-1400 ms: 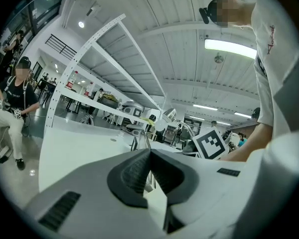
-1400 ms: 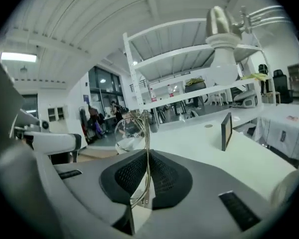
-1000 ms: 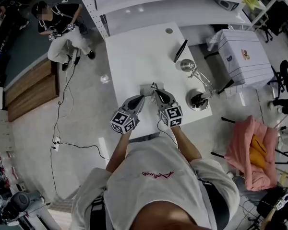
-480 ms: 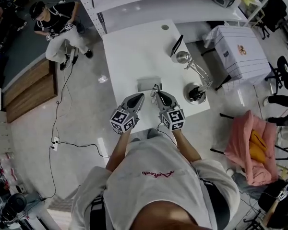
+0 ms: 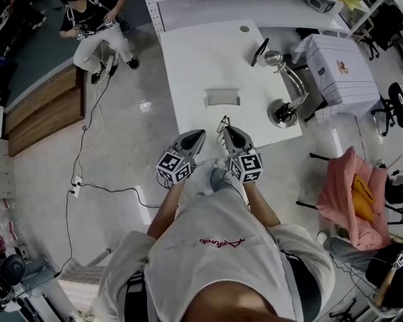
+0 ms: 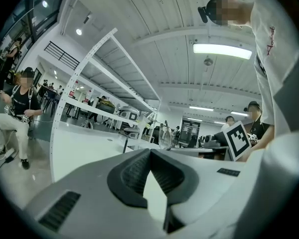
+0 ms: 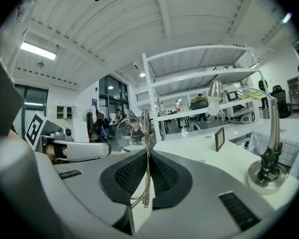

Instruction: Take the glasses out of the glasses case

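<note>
So my right hand-held gripper (image 7: 148, 156) pinches the thin wire-rimmed glasses (image 7: 130, 133), well clear of the grey oblong case (image 5: 223, 97). The left hand-held gripper (image 6: 149, 156) is closed, empty. I'd lay them on the white tabletop (image 5: 201, 59) next.

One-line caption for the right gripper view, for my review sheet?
Right tongs shut on the wire-framed glasses, with the white table and desk lamp ahead.

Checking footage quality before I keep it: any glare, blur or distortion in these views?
Head view: even light, sharp, edges bowed, white table near washed out. Left gripper view: fisheye, black corners, ceiling lamp blown out. Right gripper view: same fisheye bending the shelves; glasses in focus.
</note>
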{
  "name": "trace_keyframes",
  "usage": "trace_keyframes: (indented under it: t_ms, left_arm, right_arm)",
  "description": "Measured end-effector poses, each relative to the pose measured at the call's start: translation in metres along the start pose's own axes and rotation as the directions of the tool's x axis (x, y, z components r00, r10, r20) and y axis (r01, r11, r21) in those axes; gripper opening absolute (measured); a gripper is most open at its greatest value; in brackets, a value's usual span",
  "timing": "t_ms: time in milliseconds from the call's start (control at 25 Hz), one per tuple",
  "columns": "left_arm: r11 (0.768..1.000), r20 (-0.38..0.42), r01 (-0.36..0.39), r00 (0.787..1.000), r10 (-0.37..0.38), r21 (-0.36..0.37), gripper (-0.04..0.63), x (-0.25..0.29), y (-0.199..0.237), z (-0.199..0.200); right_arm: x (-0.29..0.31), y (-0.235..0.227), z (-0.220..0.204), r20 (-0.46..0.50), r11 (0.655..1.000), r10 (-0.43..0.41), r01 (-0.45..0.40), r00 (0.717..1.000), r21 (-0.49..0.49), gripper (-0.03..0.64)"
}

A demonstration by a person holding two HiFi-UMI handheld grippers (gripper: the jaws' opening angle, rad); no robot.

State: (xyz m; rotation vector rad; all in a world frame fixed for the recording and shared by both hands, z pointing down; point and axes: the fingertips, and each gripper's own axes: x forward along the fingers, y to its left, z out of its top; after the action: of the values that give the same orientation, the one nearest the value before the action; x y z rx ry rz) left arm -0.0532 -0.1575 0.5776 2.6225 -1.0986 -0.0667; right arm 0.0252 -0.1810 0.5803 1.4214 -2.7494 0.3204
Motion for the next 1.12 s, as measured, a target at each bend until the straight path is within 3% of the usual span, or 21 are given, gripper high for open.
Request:
trace_keyframes:
  t_ms: [360, 800, 1120]
  left_arm:
    - [1.0, 0.016, 0.006, 1.0, -0.006, 0.009, 0.025, -0.062, -0.043, -0.014]
    - [0.999, 0.025, 0.034, 0.999, -0.034, 0.013, 0.025, -0.087, -0.099, -0.029]
    - [0.998, 0.033, 0.046, 0.998, -0.047, 0.033, 0.025, -0.096, -0.116, -0.029]
  right_arm:
    - [-0.064, 0.058, -0.014, 0.012, 1.0, 0.001, 0.0, 1.0, -0.02, 0.035]
    - [-0.125, 0.076, -0.018, 0.033, 0.999, -0.032, 0.033, 0.999, -0.038, 0.034]
    - [-0.144, 0.084, -0.015, 0.059, 0.998, -0.041, 0.044, 0.997, -0.045, 0.034]
